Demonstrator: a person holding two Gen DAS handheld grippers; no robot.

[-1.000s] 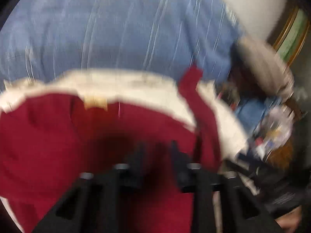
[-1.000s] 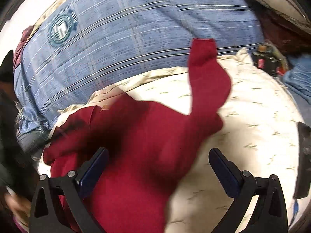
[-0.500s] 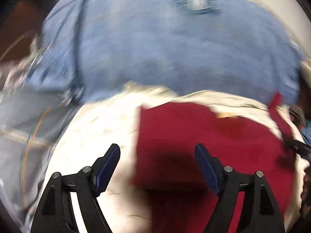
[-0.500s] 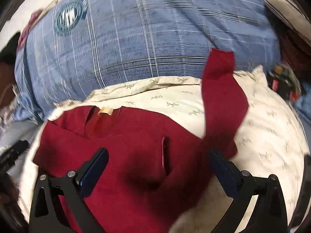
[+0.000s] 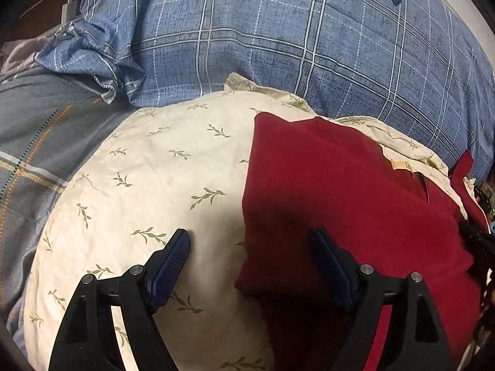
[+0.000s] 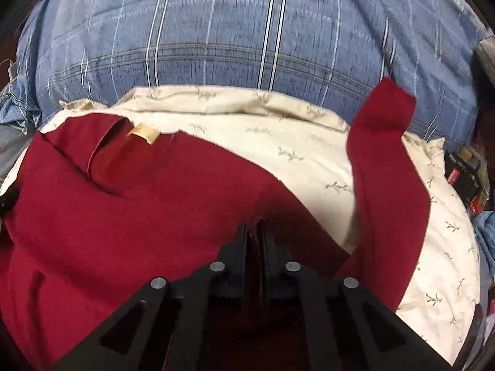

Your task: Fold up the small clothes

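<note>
On the cream leaf-print pillow, which rests against a blue plaid duvet, lies the red garment, collar tag up. A second ago the left gripper had its jaws pressed together deep in the red cloth; half a second ago they were already spread, and now they hang wide apart over the garment's straight left edge, one finger above bare pillow, the other above red cloth, gripping nothing. That edge now reads as a clean fold line, so the left side looks tucked in and released. The right gripper has gone the other way: wide open in both earlier views, its jaws are now pressed together on a ridge of red cloth near the garment's middle right. One long sleeve remains stretched out over the pillow toward the duvet, its cuff just reaching the blue plaid.

My reading is that the fold is roughly half made: left side done, right side with its sleeve next to be carried across. The pillow's rounded surface may let the folded layers slide.
</note>
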